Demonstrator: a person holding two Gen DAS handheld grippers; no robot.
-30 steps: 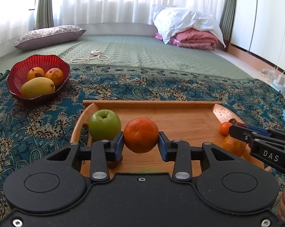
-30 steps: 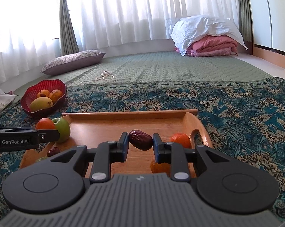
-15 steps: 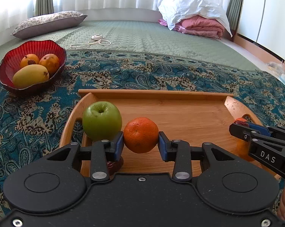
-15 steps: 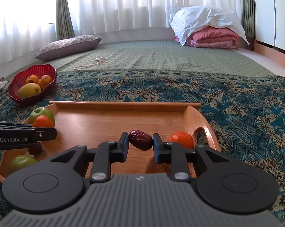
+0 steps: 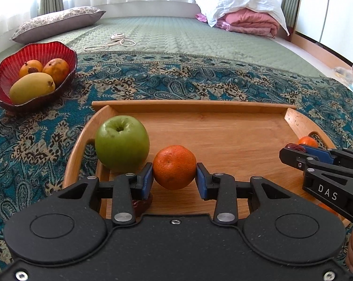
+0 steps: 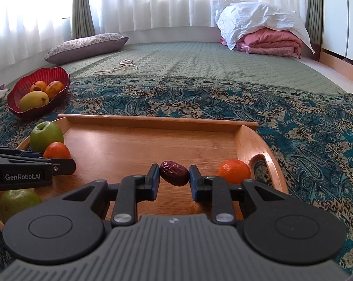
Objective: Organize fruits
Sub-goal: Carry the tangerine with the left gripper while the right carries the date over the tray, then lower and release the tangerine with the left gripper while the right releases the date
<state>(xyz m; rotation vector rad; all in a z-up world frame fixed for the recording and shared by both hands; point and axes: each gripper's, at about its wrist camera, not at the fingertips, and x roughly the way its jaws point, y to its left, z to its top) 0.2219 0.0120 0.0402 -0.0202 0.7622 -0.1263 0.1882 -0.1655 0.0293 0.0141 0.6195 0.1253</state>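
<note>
My left gripper (image 5: 174, 179) is shut on a tangerine (image 5: 174, 166) and holds it over the front left of the wooden tray (image 5: 223, 138). A green apple (image 5: 122, 143) sits on the tray just left of it, and a dark date (image 5: 141, 205) lies under the left finger. My right gripper (image 6: 174, 178) is shut on a red date (image 6: 174, 172) above the tray (image 6: 153, 140). A second tangerine (image 6: 234, 171) lies by the tray's right handle. Another green fruit (image 6: 18, 201) lies at the tray's front left corner.
A red bowl (image 5: 5, 70) with a mango and two orange fruits stands on the patterned cloth (image 5: 200, 82) to the far left. A pillow (image 5: 57, 24), a white cord (image 5: 115, 42) and folded bedding (image 5: 244, 16) lie on the green mat behind.
Both grippers have tilted forward and lowered toward the tray with their fruit still held. The tray, apple and bowl now appear closer and larger.
</note>
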